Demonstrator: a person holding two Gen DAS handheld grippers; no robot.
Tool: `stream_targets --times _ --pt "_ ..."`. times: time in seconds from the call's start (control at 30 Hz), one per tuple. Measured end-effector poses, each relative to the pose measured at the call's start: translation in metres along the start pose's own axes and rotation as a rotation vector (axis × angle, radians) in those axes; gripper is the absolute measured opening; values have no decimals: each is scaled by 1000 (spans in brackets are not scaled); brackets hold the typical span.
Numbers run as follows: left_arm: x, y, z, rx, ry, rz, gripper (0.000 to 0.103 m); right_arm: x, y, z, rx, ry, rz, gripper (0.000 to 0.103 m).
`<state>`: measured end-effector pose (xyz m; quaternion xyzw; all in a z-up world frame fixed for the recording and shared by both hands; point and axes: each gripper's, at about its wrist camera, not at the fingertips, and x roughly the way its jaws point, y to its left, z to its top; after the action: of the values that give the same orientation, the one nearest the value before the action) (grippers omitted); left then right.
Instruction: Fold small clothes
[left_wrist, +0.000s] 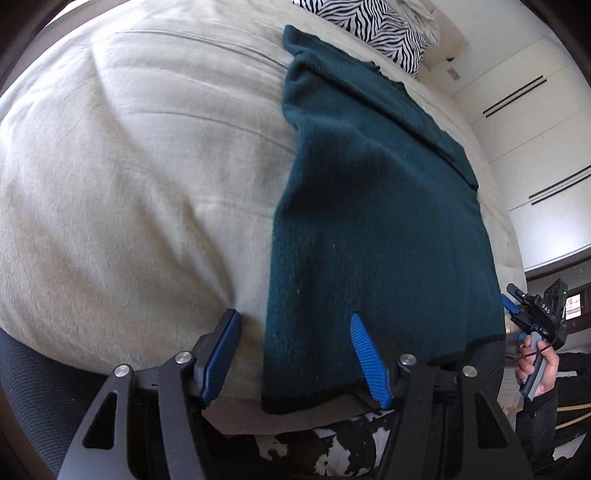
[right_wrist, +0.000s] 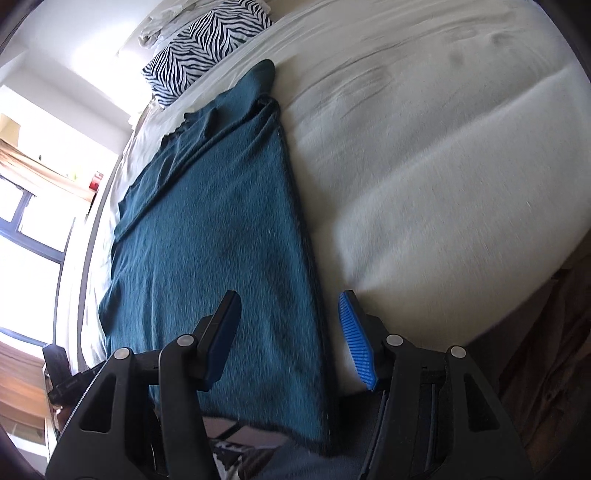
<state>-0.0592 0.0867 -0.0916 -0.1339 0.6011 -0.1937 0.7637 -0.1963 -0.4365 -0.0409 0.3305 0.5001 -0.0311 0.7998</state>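
A dark teal knit garment (left_wrist: 369, 206) lies lengthwise on the beige bed (left_wrist: 129, 184), folded into a long strip, with its dark hem at the near edge of the mattress. My left gripper (left_wrist: 293, 314) is open just above the hem's left corner, one finger over the sheet and the other over the knit. My right gripper (right_wrist: 289, 293) is open above the garment (right_wrist: 207, 240) at its right edge near the hem, and the edge runs between the fingers. In the left wrist view the right gripper (left_wrist: 511, 317) shows at the far right, held by a hand (left_wrist: 543, 373).
A zebra-print pillow (right_wrist: 207, 48) and crumpled white cloth (left_wrist: 421, 18) lie at the head of the bed. White cupboard doors (left_wrist: 524, 122) stand on one side and a bright window (right_wrist: 26, 240) on the other. A black-and-white rug (left_wrist: 332, 450) lies below the bed's edge.
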Motion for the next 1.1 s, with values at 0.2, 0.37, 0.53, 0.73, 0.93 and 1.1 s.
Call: stream_targets --times 0.2,0.37,0.53,0.73,0.93,1.1 --pt "9 -8 3 35 50 29 49 -12 -2 -12 2 55 -9 54" --pt "14 -8 -2 38 92 13 21 -12 -5 -17 5 116 -23 54" --pt "17 -4 -2 18 101 -13 21 -7 -14 -20 36 175 -19 53" --pt "14 -1 -3 22 104 -23 21 3 -23 -25 50 224 -5 48" --pt "13 -8 -9 69 112 -17 8 4 -24 -34 13 258 -26 17" --pt "2 -6 -9 31 70 -93 6 -10 -24 -36 10 204 22 7"
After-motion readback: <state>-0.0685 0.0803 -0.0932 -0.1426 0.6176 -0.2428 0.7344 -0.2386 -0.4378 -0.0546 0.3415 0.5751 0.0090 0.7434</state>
